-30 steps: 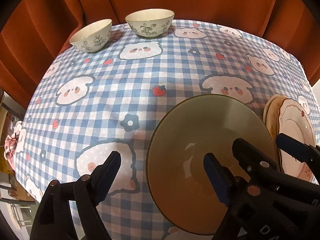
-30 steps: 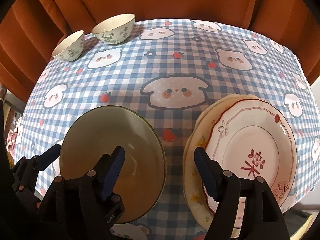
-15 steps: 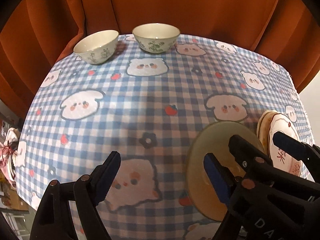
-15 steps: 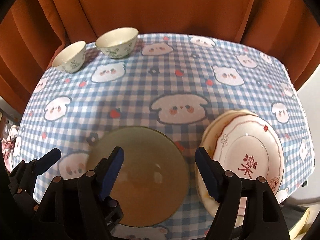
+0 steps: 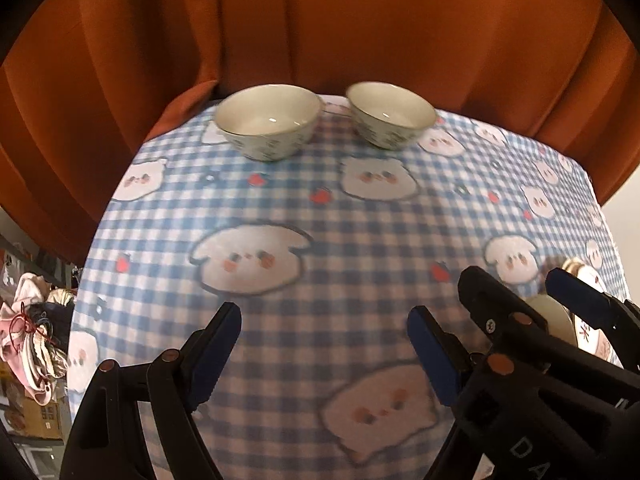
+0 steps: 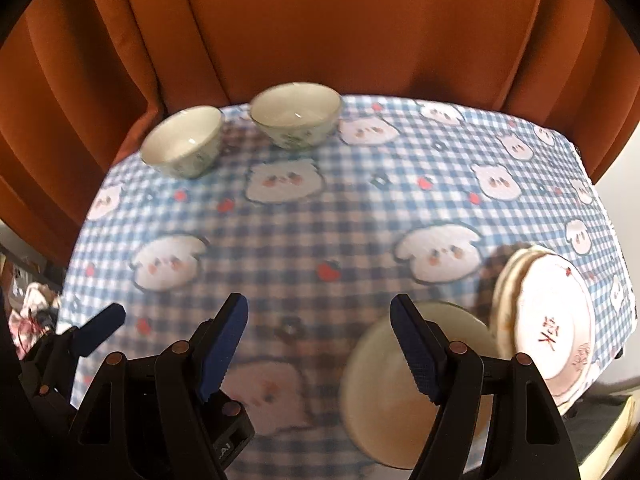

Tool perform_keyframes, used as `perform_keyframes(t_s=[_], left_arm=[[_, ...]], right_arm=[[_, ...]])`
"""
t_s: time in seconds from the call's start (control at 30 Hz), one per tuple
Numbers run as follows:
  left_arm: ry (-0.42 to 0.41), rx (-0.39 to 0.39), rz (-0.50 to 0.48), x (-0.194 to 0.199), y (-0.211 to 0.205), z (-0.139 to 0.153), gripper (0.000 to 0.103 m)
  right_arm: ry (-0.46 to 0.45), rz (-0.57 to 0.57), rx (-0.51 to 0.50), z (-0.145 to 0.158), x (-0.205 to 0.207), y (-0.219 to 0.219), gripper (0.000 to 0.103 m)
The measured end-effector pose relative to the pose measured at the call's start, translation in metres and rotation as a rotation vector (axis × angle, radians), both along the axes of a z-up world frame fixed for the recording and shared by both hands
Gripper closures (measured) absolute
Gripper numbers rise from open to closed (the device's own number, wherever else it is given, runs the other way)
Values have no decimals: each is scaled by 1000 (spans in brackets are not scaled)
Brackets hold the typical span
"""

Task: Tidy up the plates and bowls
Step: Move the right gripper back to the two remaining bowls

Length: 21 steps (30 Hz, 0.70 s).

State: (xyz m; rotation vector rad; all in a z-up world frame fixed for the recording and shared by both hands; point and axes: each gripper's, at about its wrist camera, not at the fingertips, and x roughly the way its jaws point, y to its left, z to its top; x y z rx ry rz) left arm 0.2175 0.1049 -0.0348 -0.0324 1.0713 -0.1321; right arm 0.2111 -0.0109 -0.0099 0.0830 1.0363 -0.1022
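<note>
Hanging empty and spread wide, left claw (image 5: 324,354) and right claw (image 6: 318,346) face two bowls (image 6: 296,120) across the table (image 6: 360,208).

In the left wrist view the right gripper (image 5: 516,280) hides most of the plain plate (image 5: 554,316) and the patterned plate stack (image 5: 588,330). In the right wrist view that plain plate (image 6: 384,392) is motion-blurred and partly behind a finger (image 6: 412,344). Clutter (image 5: 32,340) left of the surface is too small to identify.
</note>
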Motion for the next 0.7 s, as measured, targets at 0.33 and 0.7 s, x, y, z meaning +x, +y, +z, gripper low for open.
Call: perform_keyframes(t_s=[0.33,0.7], left_arm=[[-65,10,24,45,50,13,17],[-105,74,51,115,68,9,23]], right_arm=[[-49,5,-13,16,48,53,26],[-109,25,-24,16,118,68,26]])
